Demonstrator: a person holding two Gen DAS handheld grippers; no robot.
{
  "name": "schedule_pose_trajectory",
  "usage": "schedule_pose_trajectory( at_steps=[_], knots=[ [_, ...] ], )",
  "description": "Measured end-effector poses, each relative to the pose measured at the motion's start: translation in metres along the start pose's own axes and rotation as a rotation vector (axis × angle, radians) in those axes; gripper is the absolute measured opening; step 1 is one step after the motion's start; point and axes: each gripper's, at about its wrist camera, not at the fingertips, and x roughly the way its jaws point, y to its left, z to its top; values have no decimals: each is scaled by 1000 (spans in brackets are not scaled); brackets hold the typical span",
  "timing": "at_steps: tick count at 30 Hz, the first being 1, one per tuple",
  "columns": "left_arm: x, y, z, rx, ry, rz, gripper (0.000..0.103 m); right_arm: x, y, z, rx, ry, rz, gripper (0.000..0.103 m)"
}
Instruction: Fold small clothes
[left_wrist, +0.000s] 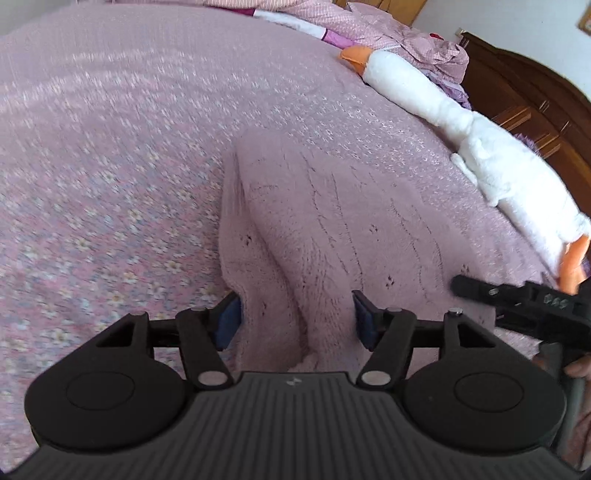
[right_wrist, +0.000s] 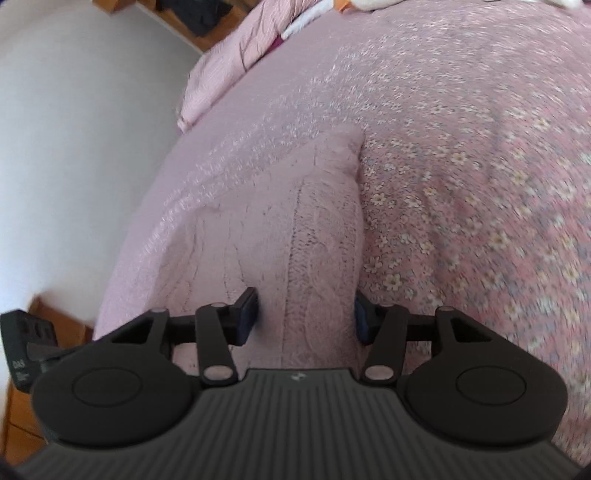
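Item: pink knit garment (left_wrist: 332, 221), lying on my bed (left_wrist: 110, 147), floral cover. Long axis runs away from me, toward the far end of the bed.

Left hand-held gripper (left_wrist: 297, 319): jaws stand apart; the garment's near left edge, bunched into a ridge, lies between the pads, whether pinched I cannot tell.

Right hand-held gripper (right_wrist: 306, 317): jaws apart, astride the garment's near right strip, beside the cover; grip likewise unclear.

Both sit at the near hem, equally close. Judgement: next fold carries this hem forward along the axis.

Beside: white plush goose (left_wrist: 461, 140).
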Motion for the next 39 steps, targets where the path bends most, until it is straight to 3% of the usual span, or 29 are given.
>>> schedule_pose_trajectory(
  at_steps=[6,8,9,10,14,22,23,25,29,31,33,39],
  knots=[
    [-9,-5,-10,79,-32,141,76,-41,13,-13,-108,-112,-51,53],
    [-9,-1,-15,100,-43,181,81,-50,22,-20,-159,-146,-44,43],
    [-10,0,-16,101,-46,189,81,-51,25,-23,-180,-141,-41,36],
    [-9,4,-16,95,-48,189,83,-47,26,-25,-195,-130,-39,35],
    [-11,14,-20,43,-52,166,86,-31,27,-41,-242,-89,-98,35],
    [-39,-11,-31,29,-72,177,91,-39,34,-47,-244,-137,-140,37],
    [-43,-15,-33,29,-79,182,97,-42,36,-48,-243,-144,-145,38],
    [-52,-23,-40,25,-107,205,103,-44,38,-52,-236,-160,-144,50],
    [-60,-39,-51,43,-129,246,103,-50,40,-62,-241,-189,-138,55],
    [-60,-48,-59,60,-125,264,103,-54,44,-71,-255,-210,-153,72],
    [-58,-55,-66,76,-120,274,103,-58,47,-82,-267,-238,-168,80],
    [-46,-67,-87,108,-69,274,103,-58,45,-103,-270,-215,-199,82]
  ],
)
